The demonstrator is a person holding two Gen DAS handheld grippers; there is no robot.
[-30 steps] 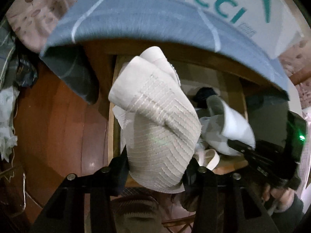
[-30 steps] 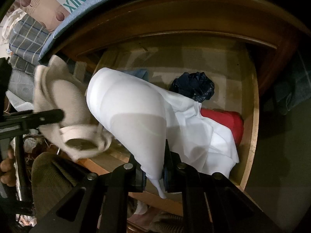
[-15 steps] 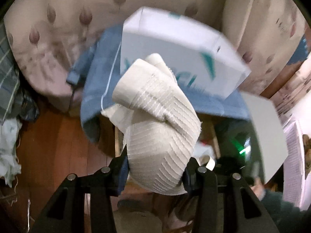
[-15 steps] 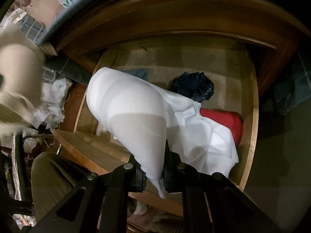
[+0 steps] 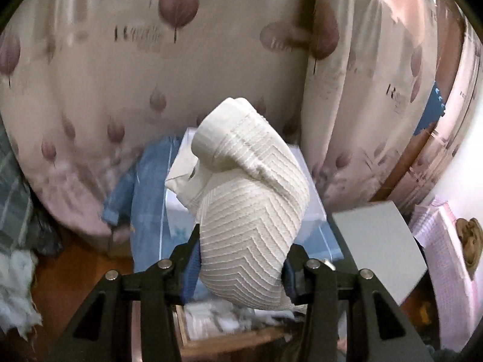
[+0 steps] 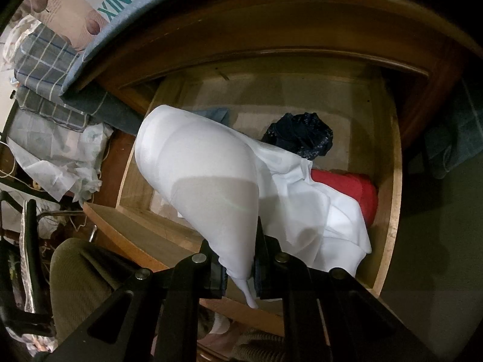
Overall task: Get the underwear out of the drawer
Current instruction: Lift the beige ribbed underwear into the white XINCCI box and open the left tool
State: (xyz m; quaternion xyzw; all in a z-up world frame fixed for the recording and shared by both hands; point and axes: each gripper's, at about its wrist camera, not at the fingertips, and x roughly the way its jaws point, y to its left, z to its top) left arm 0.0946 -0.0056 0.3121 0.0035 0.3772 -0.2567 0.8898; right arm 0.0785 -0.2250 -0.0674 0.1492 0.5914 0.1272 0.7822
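My left gripper [image 5: 241, 268] is clamped on a cream ribbed undergarment [image 5: 250, 211], lifted clear in front of the leaf-print curtain [image 5: 120, 90]. My right gripper [image 6: 238, 259] pinches a white undergarment [image 6: 211, 175] whose long tail trails forward and right into the open wooden drawer [image 6: 389, 211], so this hand must pull up and back.

Drawer [image 6: 389, 187] open on top, access from above free. Back left part of drawer floor bare, room for gripper there. Right side blocked: dark blue bundle [image 6: 302, 135] at back, red cloth [image 6: 353, 190] by right wall, white garment [image 6: 229, 181] draped over middle. Desk top edge [image 6: 271, 30] overhangs back of drawer.
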